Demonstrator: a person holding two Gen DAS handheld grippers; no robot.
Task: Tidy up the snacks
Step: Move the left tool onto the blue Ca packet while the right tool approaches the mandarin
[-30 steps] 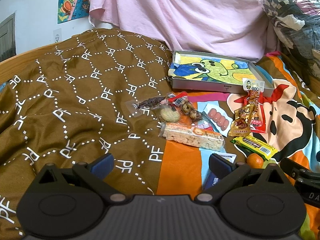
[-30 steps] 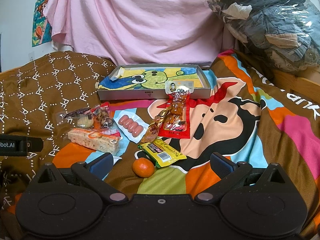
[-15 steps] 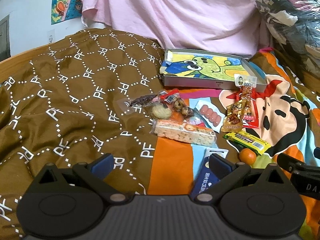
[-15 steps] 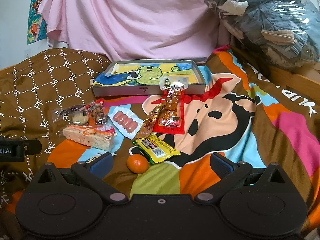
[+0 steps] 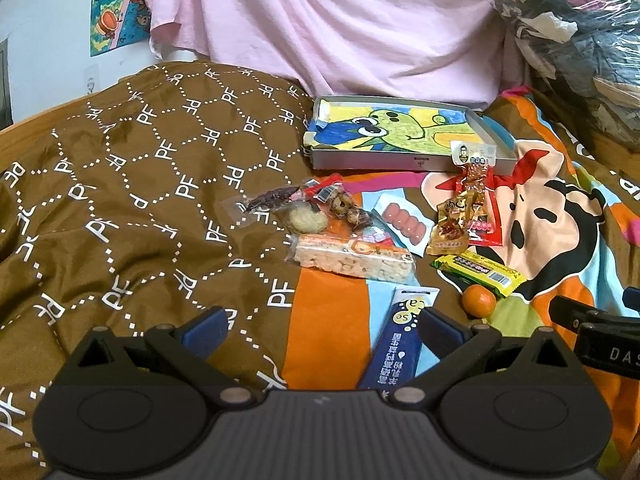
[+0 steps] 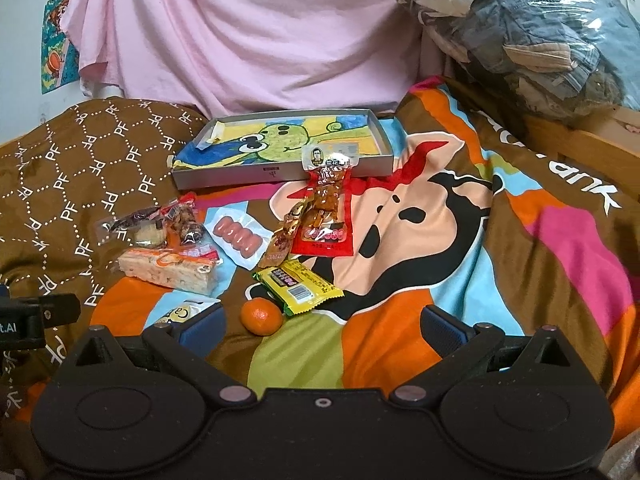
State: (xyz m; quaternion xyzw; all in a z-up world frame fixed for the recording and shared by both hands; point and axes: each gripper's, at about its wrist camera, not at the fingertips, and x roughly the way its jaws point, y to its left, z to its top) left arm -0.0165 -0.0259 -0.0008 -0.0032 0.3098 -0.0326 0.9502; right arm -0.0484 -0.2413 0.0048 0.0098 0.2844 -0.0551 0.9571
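Note:
Several snack packs lie on the bed cover: a rice bar [image 5: 352, 258] [image 6: 168, 270], a sausage pack [image 5: 402, 220] [image 6: 236, 236], a yellow bar [image 5: 480, 270] [image 6: 298, 286], a mandarin [image 5: 479, 300] [image 6: 261, 316], a red meat pack [image 5: 476, 204] [image 6: 326, 216] and a blue pack [image 5: 400, 344] [image 6: 186, 312]. A grey box tray [image 5: 400, 162] [image 6: 280, 172] with a frog drawing sits behind them. My left gripper [image 5: 320, 326] is open, low over the cover, its right finger beside the blue pack. My right gripper [image 6: 322, 326] is open and empty, the mandarin just ahead between its fingers.
A pink sheet [image 6: 248, 36] hangs behind the tray. A plastic bag of clothes [image 6: 520, 32] sits at the back right on a wooden bed edge [image 6: 580, 148]. A brown patterned cover [image 5: 120, 184] fills the left side. The other gripper shows at the right edge of the left wrist view [image 5: 600, 340].
Both grippers have pulled back and risen a little, so the snacks look farther away and more of the blue pack shows. Both stay open. No snack has moved.

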